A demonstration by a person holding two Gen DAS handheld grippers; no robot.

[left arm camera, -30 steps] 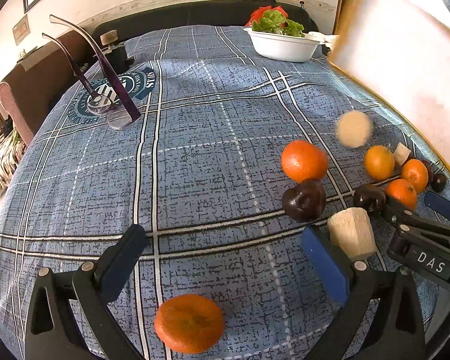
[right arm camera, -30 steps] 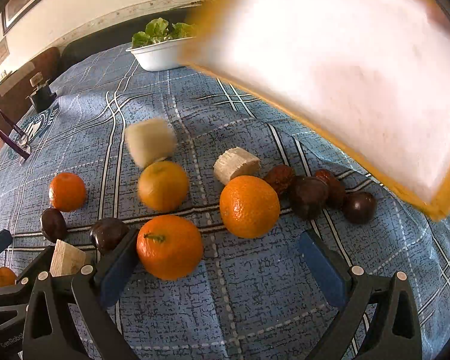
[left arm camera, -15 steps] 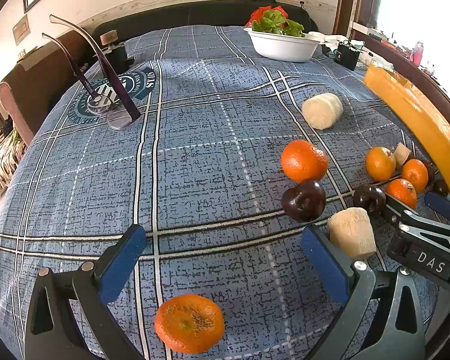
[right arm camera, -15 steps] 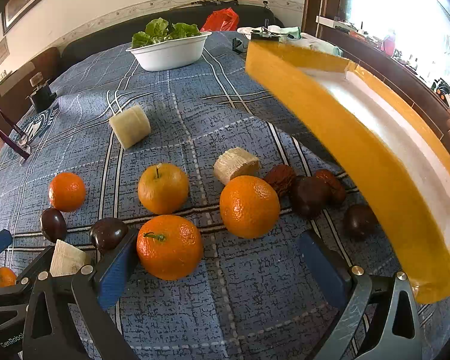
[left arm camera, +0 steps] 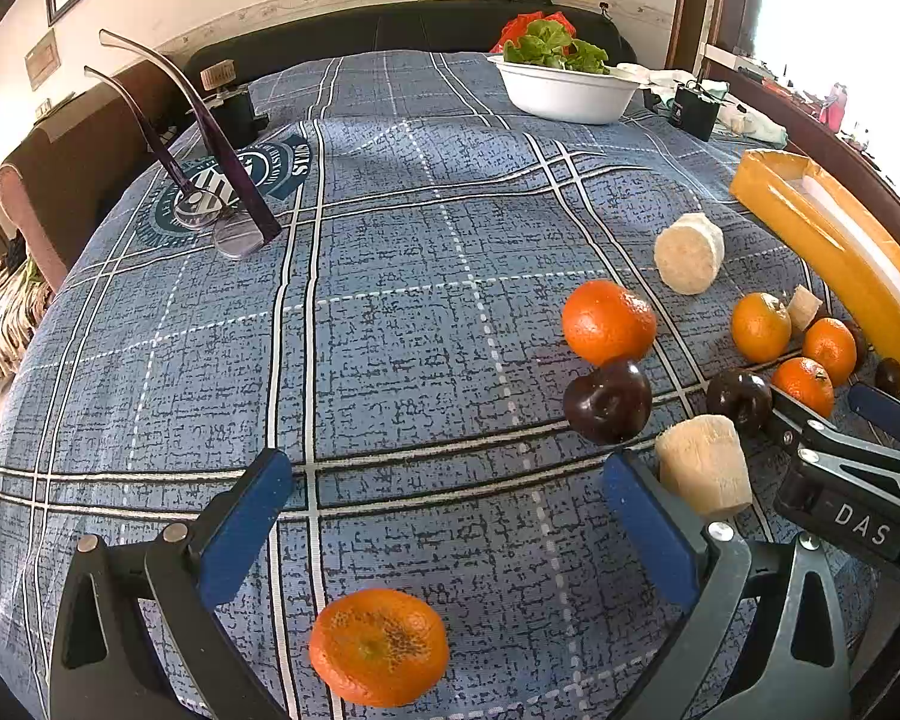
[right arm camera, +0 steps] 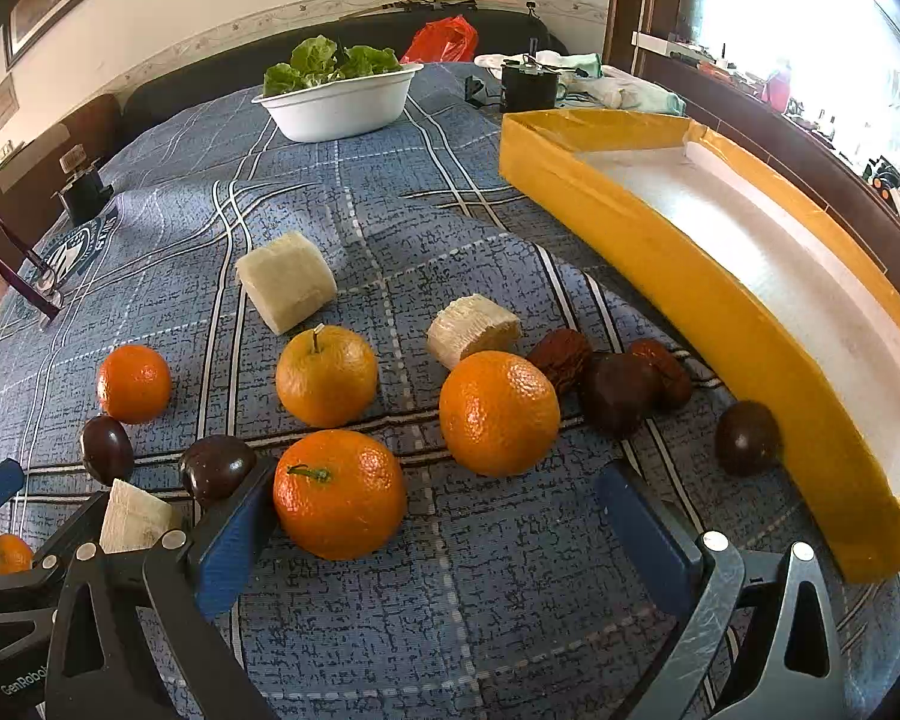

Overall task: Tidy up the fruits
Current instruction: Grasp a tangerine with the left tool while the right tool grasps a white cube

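Several oranges, dark plums and pale banana chunks lie loose on the blue plaid cloth. My left gripper (left arm camera: 444, 516) is open and empty, with an orange (left arm camera: 379, 645) just below it and a banana chunk (left arm camera: 703, 463) by its right finger. My right gripper (right arm camera: 444, 516) is open and empty, an orange (right arm camera: 339, 492) touching its left finger. Another orange (right arm camera: 498, 412), a yellowish one (right arm camera: 326, 374), brown dates (right arm camera: 561, 355) and a plum (right arm camera: 747, 437) lie ahead. A yellow box (right arm camera: 678, 252), white inside and empty, lies at the right; it also shows in the left wrist view (left arm camera: 834, 252).
A white bowl of lettuce (left arm camera: 561, 90) stands at the far side. Purple glasses (left arm camera: 222, 204) lie upside down at the far left. Small dark objects (right arm camera: 528, 87) sit near the table's back edge. My right gripper's body (left arm camera: 852, 480) reaches in beside the left one.
The yellow box has come down from the air and now lies on the cloth at the right. A banana chunk that was tumbling has come to rest. Both grippers stayed still.
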